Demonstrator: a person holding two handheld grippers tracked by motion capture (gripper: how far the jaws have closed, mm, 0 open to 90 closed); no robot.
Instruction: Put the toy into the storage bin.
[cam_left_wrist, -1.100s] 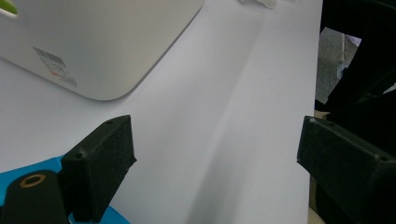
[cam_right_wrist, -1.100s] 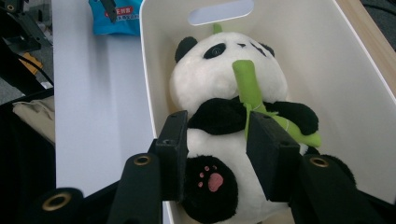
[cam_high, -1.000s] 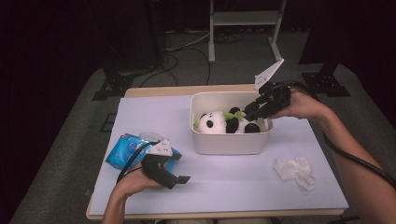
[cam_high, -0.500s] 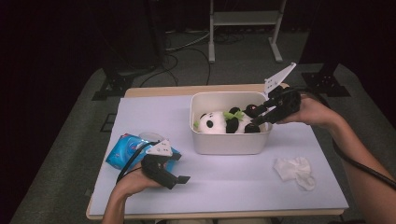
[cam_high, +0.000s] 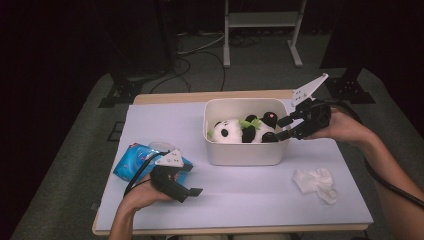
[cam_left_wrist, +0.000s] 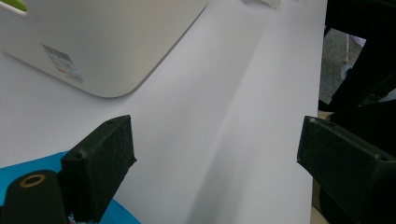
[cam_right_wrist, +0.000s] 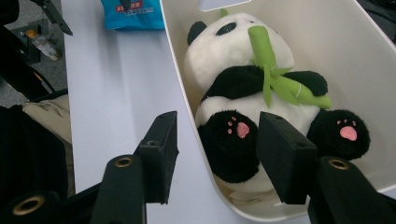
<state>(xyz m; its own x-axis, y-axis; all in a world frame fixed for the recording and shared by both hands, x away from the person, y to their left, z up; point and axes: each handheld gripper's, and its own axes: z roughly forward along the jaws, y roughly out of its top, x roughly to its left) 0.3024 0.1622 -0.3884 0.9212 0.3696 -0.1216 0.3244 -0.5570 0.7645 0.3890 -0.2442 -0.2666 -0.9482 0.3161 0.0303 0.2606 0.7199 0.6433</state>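
Two grippers are at work over a tabletop (cam_high: 240, 200) covered in pale lavender-white. The right gripper (cam_high: 285, 127) hangs at the right end of a white plastic bin (cam_high: 245, 152), its jaws straddling the bin's rim: in the right gripper view one jaw stands outside the wall over the tabletop and the other inside, just in front of the toy's feet. Those jaws have just been opening; they stand apart and press on nothing.

Inside the bin lies a plush panda (cam_right_wrist: 247, 98), on its back, head toward the bin's left end in the high view. It hugs a green felt bamboo stalk (cam_right_wrist: 275, 74) across its chest, and both black feet show pink paw prints on the soles.

Near the front left corner of the tabletop the left gripper (cam_high: 192, 191) rests low in the person's left hand (cam_high: 145, 192), jaws wide apart with only bare tabletop between them. Just behind it lies a blue snack packet (cam_high: 132, 162) with some red and white print, too small to read. On the bin's outer wall, in the left gripper view, sits a white barcode sticker (cam_left_wrist: 63, 63) with a red mark below the bars; its lettering cannot be made out.

A crumpled white tissue (cam_high: 316, 182) lies on the tabletop to the right of the bin, well apart from both grippers.
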